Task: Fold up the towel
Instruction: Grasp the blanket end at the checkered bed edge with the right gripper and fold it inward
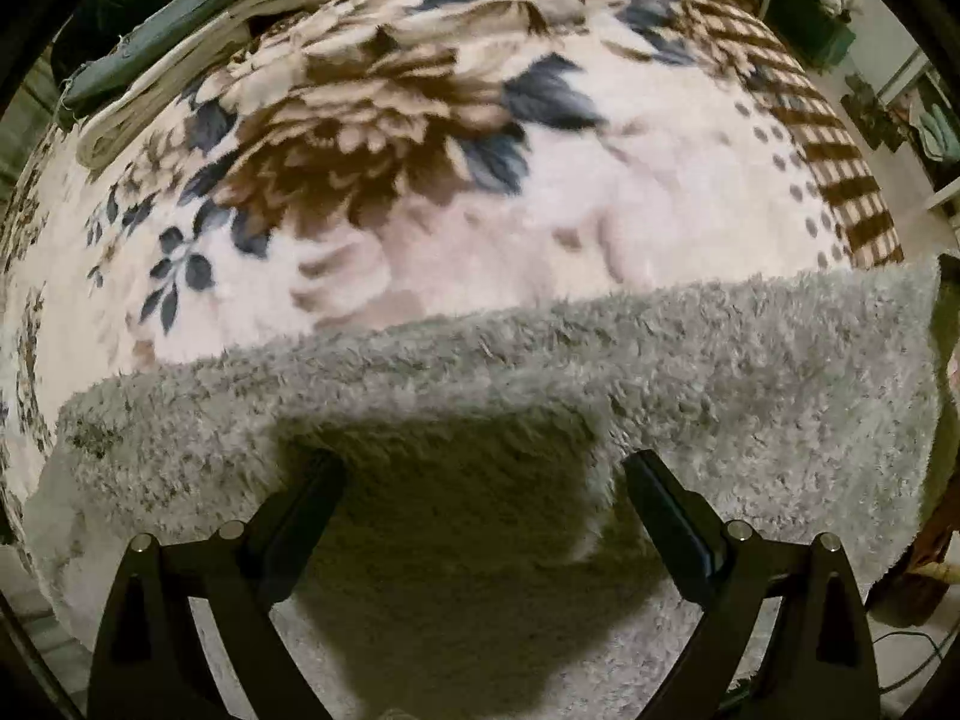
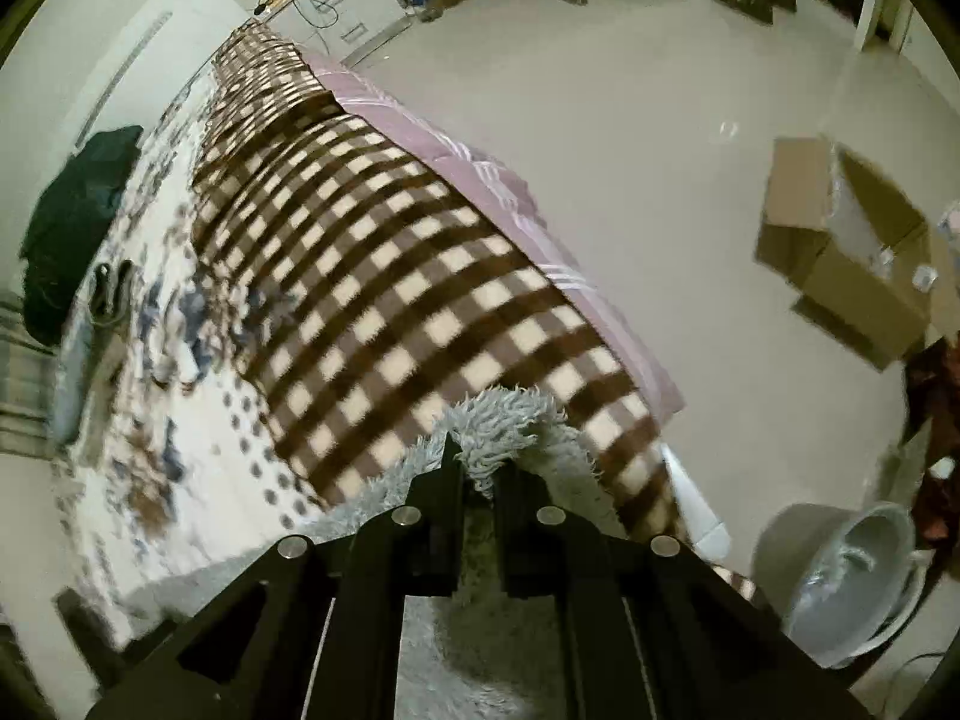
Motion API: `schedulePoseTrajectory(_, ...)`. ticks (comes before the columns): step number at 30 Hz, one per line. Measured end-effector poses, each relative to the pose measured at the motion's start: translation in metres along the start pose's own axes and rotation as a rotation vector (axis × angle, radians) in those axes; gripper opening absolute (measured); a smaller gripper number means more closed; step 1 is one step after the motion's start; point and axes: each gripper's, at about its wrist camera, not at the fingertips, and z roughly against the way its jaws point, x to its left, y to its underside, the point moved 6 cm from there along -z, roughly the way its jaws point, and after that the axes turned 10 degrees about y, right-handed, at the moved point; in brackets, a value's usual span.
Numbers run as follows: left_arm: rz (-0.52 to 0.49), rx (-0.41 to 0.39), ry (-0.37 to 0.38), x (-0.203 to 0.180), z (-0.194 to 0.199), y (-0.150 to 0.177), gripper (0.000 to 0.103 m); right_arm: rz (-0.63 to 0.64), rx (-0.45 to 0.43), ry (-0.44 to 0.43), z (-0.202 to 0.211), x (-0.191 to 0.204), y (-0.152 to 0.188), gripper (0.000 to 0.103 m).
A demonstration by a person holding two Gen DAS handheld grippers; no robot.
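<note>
A shaggy grey towel (image 1: 720, 372) lies across the near part of a bed covered by a floral blanket (image 1: 420, 138). In the left wrist view my left gripper (image 1: 483, 471) points down over it with its fingers wide apart. A doubled flap of the towel (image 1: 444, 480) lies between them in shadow, and the pads do not press it. In the right wrist view my right gripper (image 2: 480, 468) has its fingers drawn close on a tuft at the towel's edge (image 2: 510, 420), near the bed's side. More of the towel runs under the gripper body.
The blanket's brown checked border (image 2: 390, 276) and a pink sheet (image 2: 480, 174) run along the bed's edge beside pale floor. Cardboard boxes (image 2: 840, 252) and a grey basin (image 2: 840, 582) stand on the floor. Dark green cloth (image 2: 72, 228) and stacked linens (image 1: 180, 18) sit at the bed's far side.
</note>
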Motion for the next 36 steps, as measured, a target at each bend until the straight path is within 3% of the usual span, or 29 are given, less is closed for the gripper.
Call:
schedulePoseTrajectory(2,-0.002,0.0,-0.003,-0.004,0.004,0.004,0.097,-0.057,0.013,-0.04,0.01,-0.015,0.015,0.044)
schedulePoseTrajectory(5,-0.013,0.003,0.0,-0.013,0.009,0.017,0.097,-0.23,-0.062,-0.045,0.045,-0.061,0.053,0.045)
schedulePoseTrajectory(9,-0.037,0.056,-0.012,-0.025,0.002,0.039,0.097,-0.487,0.001,-0.091,0.043,-0.108,0.115,0.045)
schedulePoseTrajectory(12,-0.042,0.091,-0.015,-0.032,-0.008,0.054,0.097,-0.599,0.066,-0.191,0.018,-0.112,0.15,0.045)
schedulePoseTrajectory(14,-0.053,0.101,-0.026,-0.033,-0.013,0.061,0.097,-0.622,0.076,-0.23,0.0,-0.107,0.157,0.044)
schedulePoseTrajectory(16,-0.063,0.109,-0.036,-0.039,-0.019,0.067,0.097,-0.604,0.023,-0.199,-0.004,-0.105,0.156,0.005)
schedulePoseTrajectory(18,-0.049,0.119,-0.033,-0.042,-0.025,0.072,0.097,-0.591,-0.007,-0.054,-0.001,-0.112,0.155,0.005)
schedulePoseTrajectory(19,-0.04,0.128,-0.03,-0.041,-0.029,0.075,0.097,-0.6,-0.001,-0.043,-0.001,-0.117,0.157,0.005)
schedulePoseTrajectory(22,-0.003,0.15,-0.011,-0.034,-0.037,0.089,0.097,-0.677,0.041,-0.199,-0.005,-0.125,0.166,0.011)
schedulePoseTrajectory(24,0.018,0.156,0.002,-0.031,-0.04,0.088,0.097,-0.664,0.056,-0.248,-0.005,-0.123,0.175,0.061)
schedulePoseTrajectory(25,0.026,0.157,0.008,-0.026,-0.04,0.086,0.099,-0.657,0.039,-0.256,-0.003,-0.123,0.178,0.065)
schedulePoseTrajectory(31,0.041,0.179,0.028,-0.027,-0.054,0.076,0.103,-0.632,0.078,-0.349,-0.042,-0.112,0.199,0.066)
schedulePoseTrajectory(32,0.04,0.184,0.031,-0.026,-0.056,0.074,0.103,-0.643,0.052,-0.364,-0.045,-0.11,0.198,0.065)
schedulePoseTrajectory(35,0.04,0.189,0.032,-0.021,-0.061,0.063,0.103,-0.643,-0.109,-0.397,-0.033,-0.103,0.189,0.043)
schedulePoseTrajectory(36,0.038,0.183,0.031,-0.022,-0.062,0.064,0.103,-0.638,-0.137,-0.407,-0.029,-0.101,0.187,0.042)
